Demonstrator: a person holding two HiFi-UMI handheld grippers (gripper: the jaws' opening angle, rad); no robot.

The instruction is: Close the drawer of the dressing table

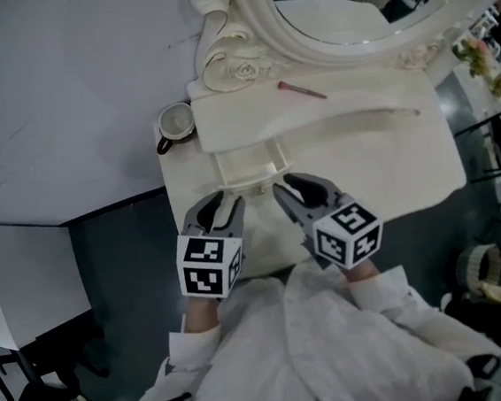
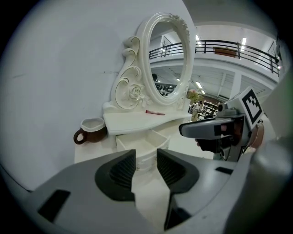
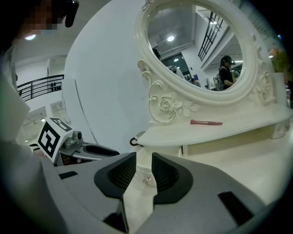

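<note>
- Black-and-white square markers are printed on each gripper's cube [image 1: 208, 264].
- The small white box-shaped drawer [image 1: 247, 164] is pulled open below the carved white oval mirror [image 1: 359, 43].
- Left gripper [image 2: 146, 157]: jaws half apart and empty, with the drawer just ahead.
- Right gripper [image 3: 144, 162]: jaws half apart, with the drawer's small metal knob [image 3: 147, 180] between them, ungripped.

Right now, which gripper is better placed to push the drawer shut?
Probably the right gripper: its open jaws frame the knob on the drawer front. The left gripper, also open, shows drawer front but no knob.
</note>
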